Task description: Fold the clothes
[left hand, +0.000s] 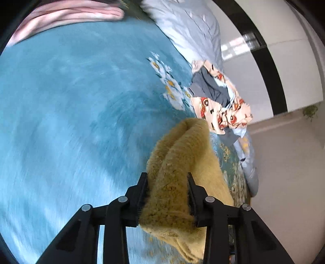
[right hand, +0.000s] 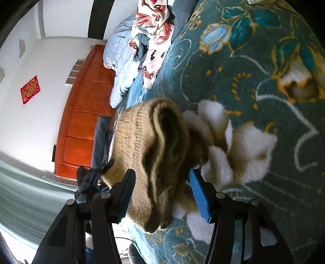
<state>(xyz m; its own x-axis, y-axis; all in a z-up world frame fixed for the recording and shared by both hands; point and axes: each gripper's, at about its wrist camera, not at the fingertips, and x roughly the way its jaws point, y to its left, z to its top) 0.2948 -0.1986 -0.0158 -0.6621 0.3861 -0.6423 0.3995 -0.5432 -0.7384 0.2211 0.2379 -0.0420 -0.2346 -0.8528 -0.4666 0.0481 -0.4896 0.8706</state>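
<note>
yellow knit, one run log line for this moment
left claw: shut on yellow knit | right claw: shut on yellow knit | over teal blanket

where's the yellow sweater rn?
Both views: the yellow sweater hangs bunched between each tool's fingers, left tool and right tool, over the teal blanket.

1. 2 tongs: the left tongs [left hand: 167, 195] and the right tongs [right hand: 162, 193].
2. 1 fuzzy yellow sweater [left hand: 178, 162].
3. 1 pink cloth [left hand: 67, 16].
4. 1 truck-print cloth [right hand: 154, 38].
5. 1 blue blanket [left hand: 191, 26].
6. 1 orange wooden cabinet [right hand: 81, 113].
</note>
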